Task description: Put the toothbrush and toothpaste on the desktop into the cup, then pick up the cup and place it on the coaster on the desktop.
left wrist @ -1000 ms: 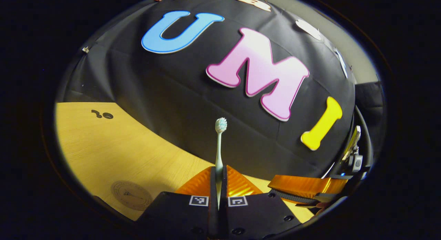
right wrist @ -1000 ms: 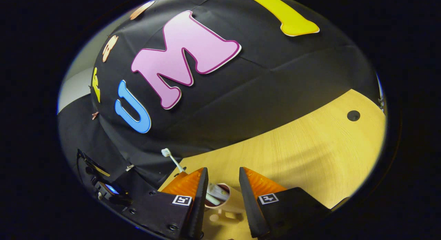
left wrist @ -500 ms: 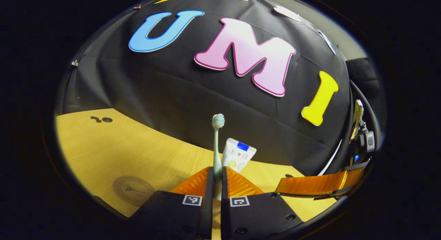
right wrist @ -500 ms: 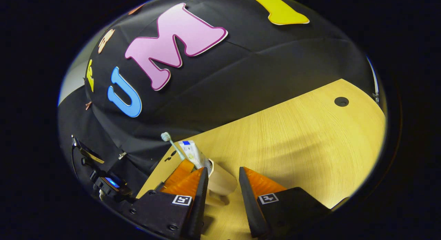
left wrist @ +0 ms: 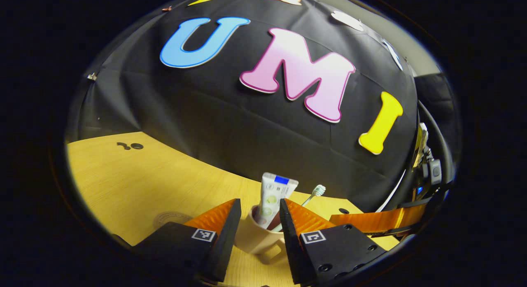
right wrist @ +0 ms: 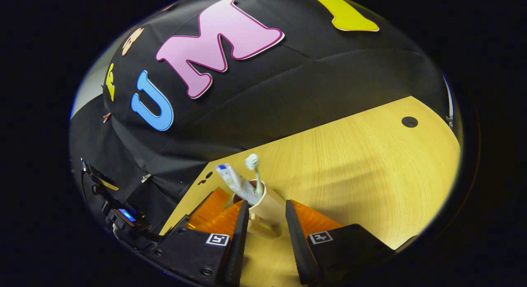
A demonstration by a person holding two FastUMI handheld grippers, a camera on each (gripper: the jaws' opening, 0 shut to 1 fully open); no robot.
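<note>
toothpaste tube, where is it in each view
Left gripper view: the toothpaste tube stands in the cup, low centre, between that tool's open fingers.
Right gripper view: the tube leans left in the cup, low, left of centre.
Shared landmark: the toothbrush beside it in the cup.

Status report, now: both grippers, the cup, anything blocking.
Left gripper open, fingers either side of the cup. Right gripper open around it too. Toothbrush and toothpaste in cup. Coaster unoccupied; nothing blocking seen.
</note>
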